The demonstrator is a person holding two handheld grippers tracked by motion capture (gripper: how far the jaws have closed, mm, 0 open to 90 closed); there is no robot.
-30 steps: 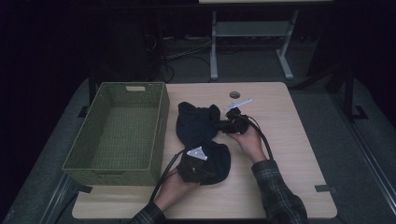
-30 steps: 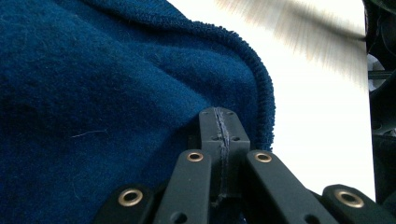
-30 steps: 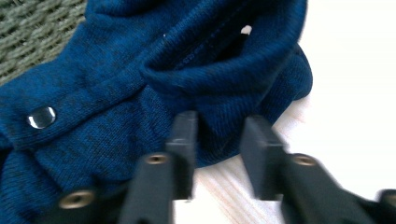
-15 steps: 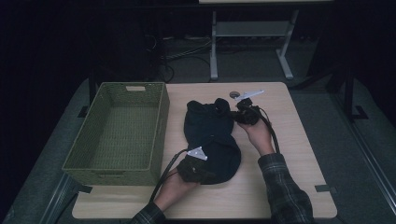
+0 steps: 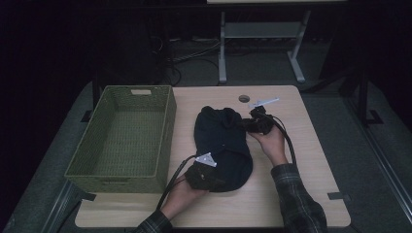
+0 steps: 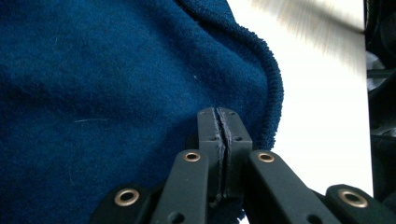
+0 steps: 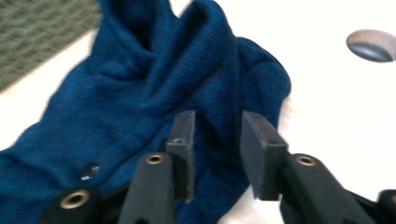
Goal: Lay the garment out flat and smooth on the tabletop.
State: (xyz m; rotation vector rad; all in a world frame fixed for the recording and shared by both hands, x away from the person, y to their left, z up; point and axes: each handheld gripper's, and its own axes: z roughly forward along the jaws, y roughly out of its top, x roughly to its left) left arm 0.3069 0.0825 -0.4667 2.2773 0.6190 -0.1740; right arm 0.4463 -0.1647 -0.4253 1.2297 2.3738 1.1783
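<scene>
A dark blue knitted garment (image 5: 222,145) lies bunched on the wooden table (image 5: 301,194), just to the right of the green woven basket (image 5: 121,136). At the garment's near end the left gripper (image 6: 223,126) is clamped tight on its ribbed edge, a sliver of cloth pinched between the 2 jaws. At the garment's far right corner the right gripper (image 7: 217,149) has just been opening; its jaws stand parted above the folds, pressing on nothing.

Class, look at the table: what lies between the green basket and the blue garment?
In the high view, only bare tabletop separates the green basket from the blue garment.
</scene>
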